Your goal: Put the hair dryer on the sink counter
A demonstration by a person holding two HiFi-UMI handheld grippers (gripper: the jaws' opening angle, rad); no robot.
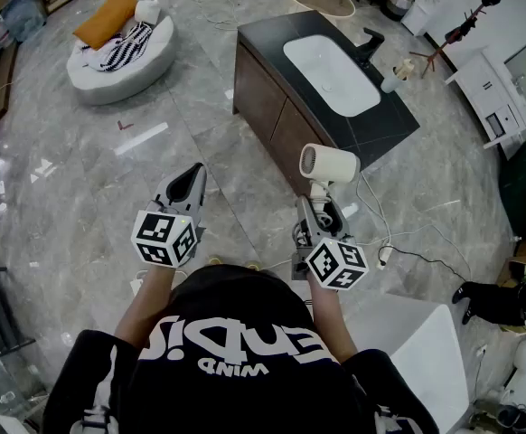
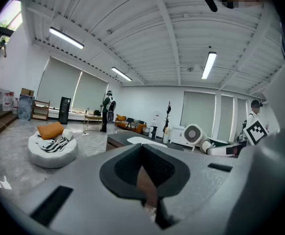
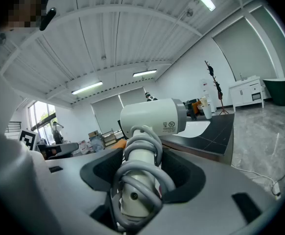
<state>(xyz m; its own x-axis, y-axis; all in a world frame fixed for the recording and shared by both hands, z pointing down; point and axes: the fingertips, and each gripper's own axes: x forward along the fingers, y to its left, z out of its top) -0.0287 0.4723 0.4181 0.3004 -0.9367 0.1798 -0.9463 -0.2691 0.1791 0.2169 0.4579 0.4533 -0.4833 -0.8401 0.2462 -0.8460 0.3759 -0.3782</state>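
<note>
**Operator:** State of each claw?

**Technician:** Right gripper [image 3: 140, 182]: jaws clamped on the handle of the white plastic hair dryer [image 3: 152, 117], over the grey cord [image 3: 142, 153] coiled round that handle, barrel uppermost. Left gripper [image 2: 145, 173]: jaws drawn together with nothing between them, held beside the right one.

**Operator:** Location of the dryer?

**Technician:** In the air in front of the person, close to the near corner of the sink counter [image 1: 385, 127]. This is a brown cabinet with a black tiled top and a white oval basin. As far as the head view shows, the dryer is not yet over the top and touches no part of it.

**Operator:** Progress?

**Technician:** By my reading, pickup is complete and placement is not yet done. What is left:
- Carry the dryer over the black top.
- Lower it onto a bare area beside the basin.
- Release it and withdraw.

The far edge carries a black tap [image 1: 370, 43] and a small pale cup [image 1: 389, 83], so keep clear of both.

**Operator:** Legible markings?

**Technician:**
- **Barrel label:** a small label [image 3: 171, 125] with round symbols, too small to read.
- **Gripper cubes:** each cube [image 1: 337, 265] bears black-and-white square markers and no words.
- **Shirt:** large white lettering on the person's black shirt [image 1: 236, 351] appears upside down and cannot be read reliably.
</note>
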